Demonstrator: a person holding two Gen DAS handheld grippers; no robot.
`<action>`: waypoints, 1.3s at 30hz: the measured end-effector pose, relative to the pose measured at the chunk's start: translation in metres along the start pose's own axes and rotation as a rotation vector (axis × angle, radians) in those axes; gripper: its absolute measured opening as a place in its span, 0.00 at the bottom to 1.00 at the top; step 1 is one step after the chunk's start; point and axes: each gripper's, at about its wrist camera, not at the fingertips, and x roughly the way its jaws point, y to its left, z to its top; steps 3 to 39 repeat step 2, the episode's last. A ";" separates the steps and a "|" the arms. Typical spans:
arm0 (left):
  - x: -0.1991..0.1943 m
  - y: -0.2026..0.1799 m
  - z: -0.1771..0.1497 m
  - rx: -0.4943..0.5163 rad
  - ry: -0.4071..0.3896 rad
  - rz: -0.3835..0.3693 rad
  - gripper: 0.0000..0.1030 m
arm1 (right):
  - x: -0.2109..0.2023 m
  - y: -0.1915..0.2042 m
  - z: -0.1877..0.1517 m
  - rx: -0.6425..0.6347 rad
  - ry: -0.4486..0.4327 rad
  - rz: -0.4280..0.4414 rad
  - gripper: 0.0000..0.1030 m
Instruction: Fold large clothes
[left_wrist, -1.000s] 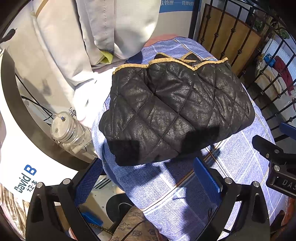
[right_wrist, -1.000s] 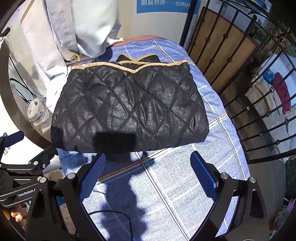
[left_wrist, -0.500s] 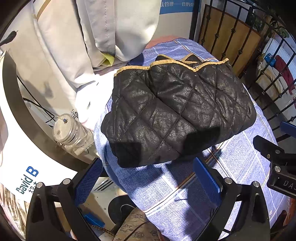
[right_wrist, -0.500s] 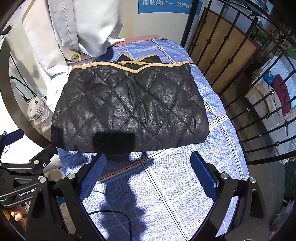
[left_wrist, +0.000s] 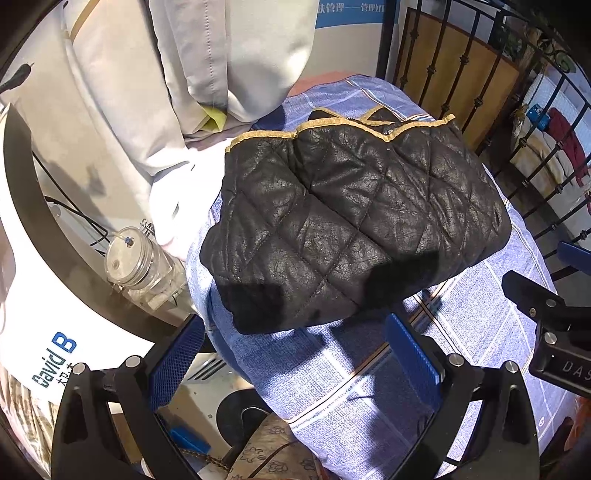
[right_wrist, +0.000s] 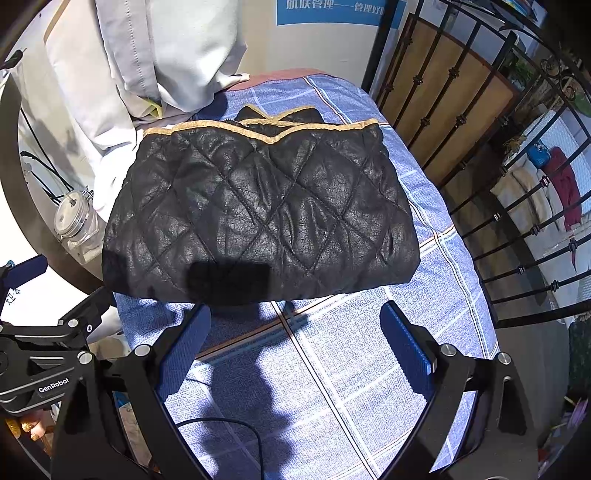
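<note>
A black quilted jacket (left_wrist: 354, 221) with tan trim lies folded into a compact rectangle on a blue checked cloth (left_wrist: 461, 332). It also shows in the right wrist view (right_wrist: 258, 214). My left gripper (left_wrist: 291, 354) is open and empty, held just short of the jacket's near left corner. My right gripper (right_wrist: 295, 343) is open and empty, held above the cloth (right_wrist: 351, 369) in front of the jacket's near edge. Neither gripper touches the jacket.
Pale grey garments (left_wrist: 221, 55) hang at the back left. A glass jar (left_wrist: 136, 266) stands beside the cloth's left edge. A black metal railing (right_wrist: 480, 129) runs along the right. A white sign (left_wrist: 44, 332) stands at the left.
The left gripper has drifted slightly back and left; the jacket sits a little further right in its view. The right gripper and the jacket have hardly moved.
</note>
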 end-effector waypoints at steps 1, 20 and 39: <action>0.000 0.000 0.000 0.000 0.000 0.000 0.94 | 0.000 0.000 0.000 0.000 0.000 0.001 0.89; 0.000 0.000 0.000 0.000 0.000 0.000 0.94 | 0.000 0.000 0.000 -0.002 0.000 0.001 0.89; 0.000 0.000 0.000 0.000 0.000 0.000 0.94 | 0.000 0.000 0.000 -0.002 0.000 0.001 0.89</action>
